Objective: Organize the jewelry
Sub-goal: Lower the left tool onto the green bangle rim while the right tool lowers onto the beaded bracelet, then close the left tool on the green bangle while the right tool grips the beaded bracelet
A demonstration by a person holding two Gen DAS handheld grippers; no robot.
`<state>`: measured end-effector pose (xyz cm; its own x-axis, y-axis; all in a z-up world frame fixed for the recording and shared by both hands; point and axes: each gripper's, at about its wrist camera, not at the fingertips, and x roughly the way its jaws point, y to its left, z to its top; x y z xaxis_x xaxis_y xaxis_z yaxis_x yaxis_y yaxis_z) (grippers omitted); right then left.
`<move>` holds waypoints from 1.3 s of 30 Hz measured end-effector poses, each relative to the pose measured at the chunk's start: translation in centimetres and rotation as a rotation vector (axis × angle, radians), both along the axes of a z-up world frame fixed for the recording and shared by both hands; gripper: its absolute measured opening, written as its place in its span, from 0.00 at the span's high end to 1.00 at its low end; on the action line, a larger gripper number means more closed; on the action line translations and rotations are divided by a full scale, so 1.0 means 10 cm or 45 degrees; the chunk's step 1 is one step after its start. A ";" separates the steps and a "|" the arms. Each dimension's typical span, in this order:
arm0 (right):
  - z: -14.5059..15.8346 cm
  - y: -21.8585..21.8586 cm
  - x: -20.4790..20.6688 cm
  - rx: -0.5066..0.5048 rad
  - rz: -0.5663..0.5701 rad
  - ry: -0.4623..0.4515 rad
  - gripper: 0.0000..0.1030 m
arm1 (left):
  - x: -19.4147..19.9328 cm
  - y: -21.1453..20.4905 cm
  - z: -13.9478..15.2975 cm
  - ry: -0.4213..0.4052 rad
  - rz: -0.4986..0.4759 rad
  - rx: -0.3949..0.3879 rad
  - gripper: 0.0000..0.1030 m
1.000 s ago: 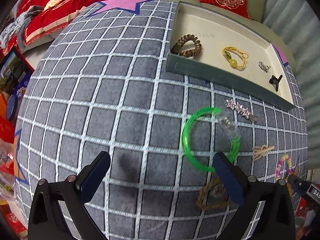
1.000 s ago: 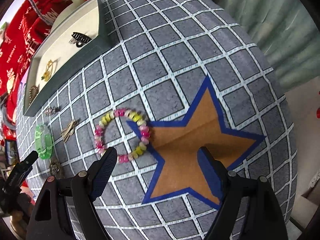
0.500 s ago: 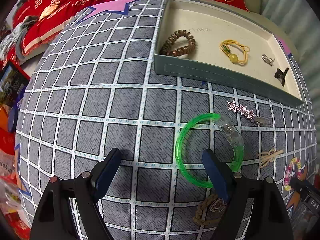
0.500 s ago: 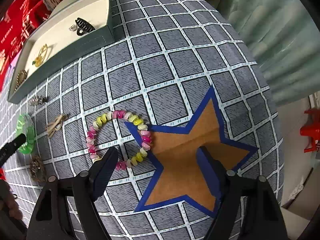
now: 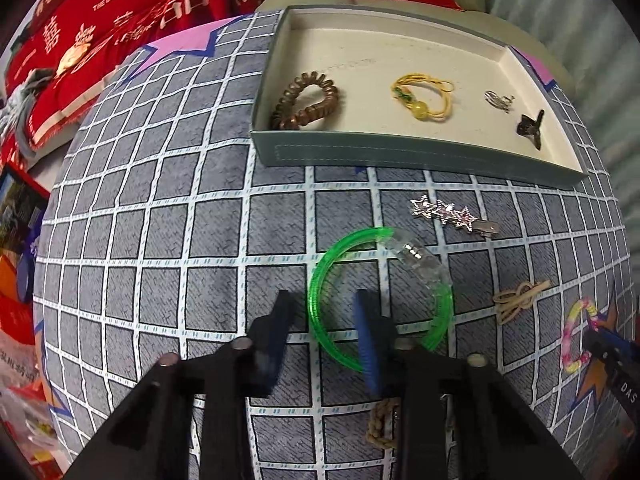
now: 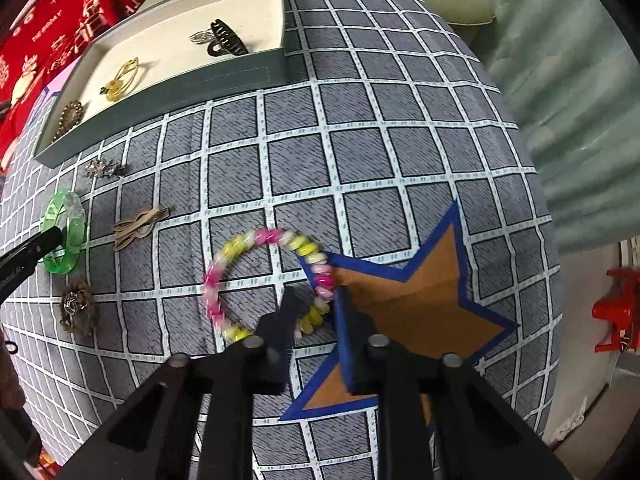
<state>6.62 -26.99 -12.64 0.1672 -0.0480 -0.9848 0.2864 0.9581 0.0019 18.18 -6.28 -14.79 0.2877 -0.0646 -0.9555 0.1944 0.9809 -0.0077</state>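
Already in tray: the grey tray (image 5: 420, 154) at 12 o'clock held a brown spiral hair tie (image 5: 306, 100), a yellow cord bracelet (image 5: 424, 96), a small silver piece (image 5: 498, 100) and a dark claw clip (image 5: 530, 128).
Left on cloth: star hair clip (image 5: 452, 216), tan knot clip (image 5: 518, 300), brown braided piece (image 6: 78, 306), green bangle (image 5: 376, 300), pink-yellow spiral bracelet (image 6: 268, 280).
Left gripper (image 5: 324, 332): jaws were closing around the bangle's 8 o'clock rim, not yet pressing.
Right gripper (image 6: 316, 314): clamped on the spiral bracelet at its 5 o'clock side.
Progress: I judged it about halfway.
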 end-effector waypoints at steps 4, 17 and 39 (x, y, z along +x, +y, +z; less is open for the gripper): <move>0.06 0.02 0.00 0.055 -0.013 -0.026 0.90 | -0.03 -0.05 0.05 0.011 0.003 -0.042 0.83; 0.23 -0.01 0.00 0.131 -0.013 -0.113 0.90 | -0.13 -0.13 0.29 -0.020 0.008 -0.122 0.83; 0.29 -0.28 -0.08 0.209 -0.046 -0.142 0.90 | -0.01 0.20 0.03 0.013 0.053 -0.013 0.08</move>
